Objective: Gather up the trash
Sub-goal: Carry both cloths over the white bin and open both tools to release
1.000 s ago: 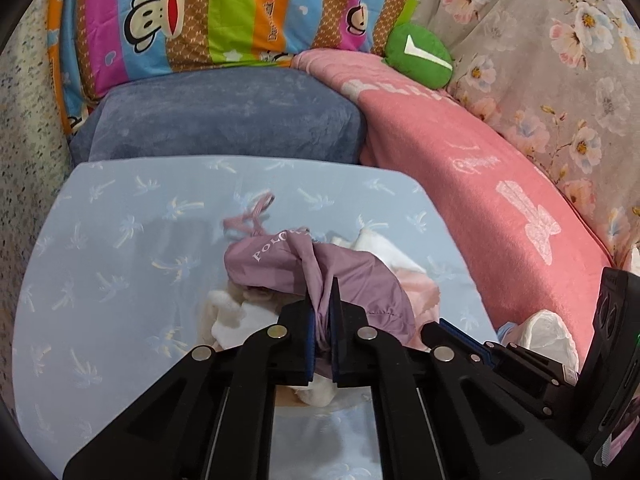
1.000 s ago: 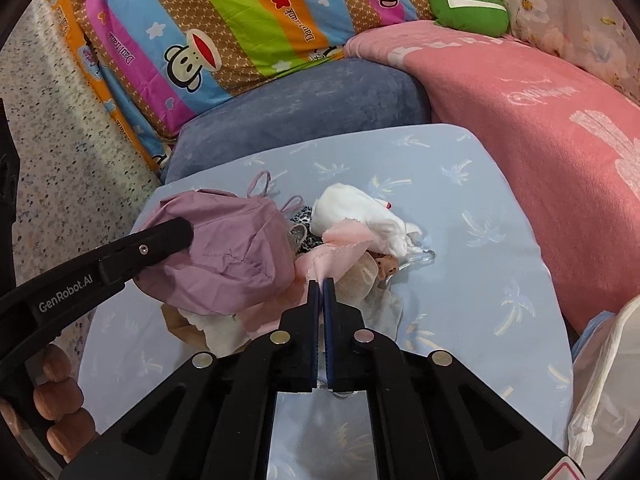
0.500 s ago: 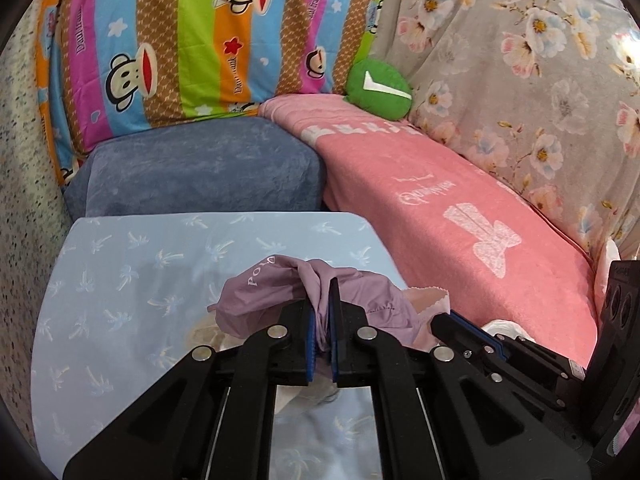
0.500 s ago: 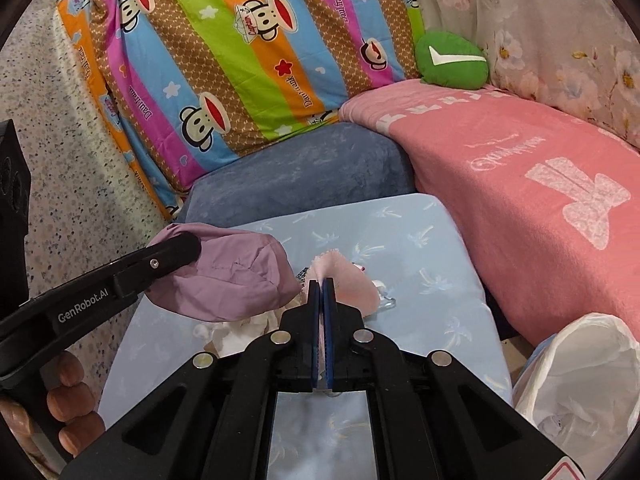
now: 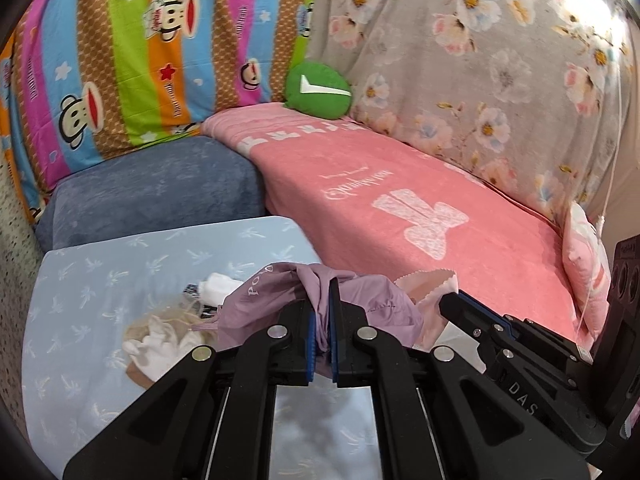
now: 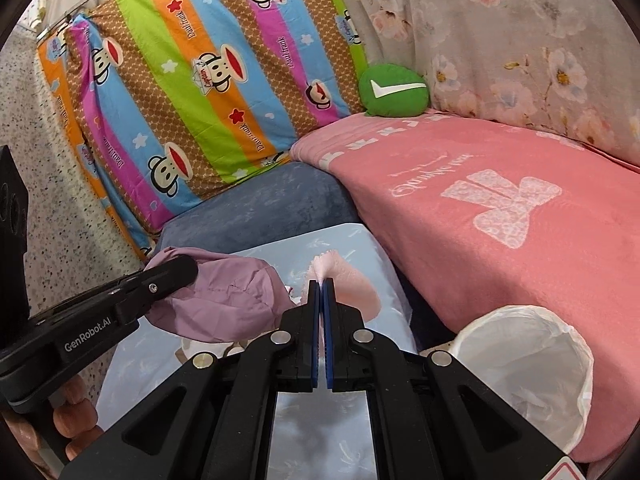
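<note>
Trash in hand: we are holding a mauve cloth (image 5: pixel 372 300) in the left gripper (image 5: pixel 322 328), jaws pinched narrow on a fold of it, and a pink scrap (image 6: pixel 352 284) in the right gripper (image 6: pixel 322 312), jaws nearly closed on its edge. Both pieces are hanging above the table (image 5: pixel 80 280). More trash, a white wad (image 5: pixel 154 346) among it, is lying on the table below. The bin bag (image 6: pixel 528 364) is standing open to the right, beside the pink blanket (image 6: pixel 500 200).

Risks, as we are judging them: the pink scrap is held by a thin margin and may slip out before reaching the bag. The mauve cloth is drooping and touching the scrap in the left view; it may drag it or snag the bag rim.
</note>
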Tool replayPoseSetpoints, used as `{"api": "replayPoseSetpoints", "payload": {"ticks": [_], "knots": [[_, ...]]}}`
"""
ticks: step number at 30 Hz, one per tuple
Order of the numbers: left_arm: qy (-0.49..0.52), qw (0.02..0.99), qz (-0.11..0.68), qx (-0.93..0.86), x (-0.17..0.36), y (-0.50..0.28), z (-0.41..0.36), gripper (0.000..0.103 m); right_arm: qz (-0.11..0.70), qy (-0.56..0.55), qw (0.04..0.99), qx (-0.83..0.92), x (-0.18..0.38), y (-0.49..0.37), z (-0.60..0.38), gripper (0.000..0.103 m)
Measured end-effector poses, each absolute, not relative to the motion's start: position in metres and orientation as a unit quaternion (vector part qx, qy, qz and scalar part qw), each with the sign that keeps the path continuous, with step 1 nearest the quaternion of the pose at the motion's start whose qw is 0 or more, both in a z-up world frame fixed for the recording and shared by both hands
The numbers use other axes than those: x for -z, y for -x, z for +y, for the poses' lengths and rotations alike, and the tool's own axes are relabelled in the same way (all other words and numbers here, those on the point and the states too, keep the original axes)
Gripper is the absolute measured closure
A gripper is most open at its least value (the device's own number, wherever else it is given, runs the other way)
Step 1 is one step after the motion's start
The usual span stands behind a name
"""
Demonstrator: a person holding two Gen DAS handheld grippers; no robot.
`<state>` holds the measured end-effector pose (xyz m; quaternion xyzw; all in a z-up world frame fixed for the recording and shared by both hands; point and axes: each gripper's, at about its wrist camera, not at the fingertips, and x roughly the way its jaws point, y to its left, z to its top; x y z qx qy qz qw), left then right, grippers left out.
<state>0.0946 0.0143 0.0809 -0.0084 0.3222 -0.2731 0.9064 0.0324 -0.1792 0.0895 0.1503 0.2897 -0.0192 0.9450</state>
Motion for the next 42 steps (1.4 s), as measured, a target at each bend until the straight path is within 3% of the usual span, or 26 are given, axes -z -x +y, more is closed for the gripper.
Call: {"api": "replayPoseSetpoints", "payload": {"ticks": [20,39,40,42], "knots": [[-0.050,0.849,0.351,0.392,-0.061,-0.034,-0.122,0.098,0.269,-0.213,0.926,0.155,-0.069,0.072,-0.331,0.101],[-0.065,0.812,0.393,0.426,-0.024,-0.028,-0.170,0.096,0.286,-0.217,0.913,0.191,-0.048,0.087,-0.363,0.101],[-0.067,0.812,0.399,0.420,-0.021,-0.031,-0.168,0.094,0.290,-0.215,0.913,0.189,-0.046,0.084,-0.361,0.101],[-0.071,0.812,0.413,0.406,-0.012,-0.038,-0.164,0.077,0.294,-0.211,0.914,0.184,-0.043,0.080,-0.357,0.101]]}}
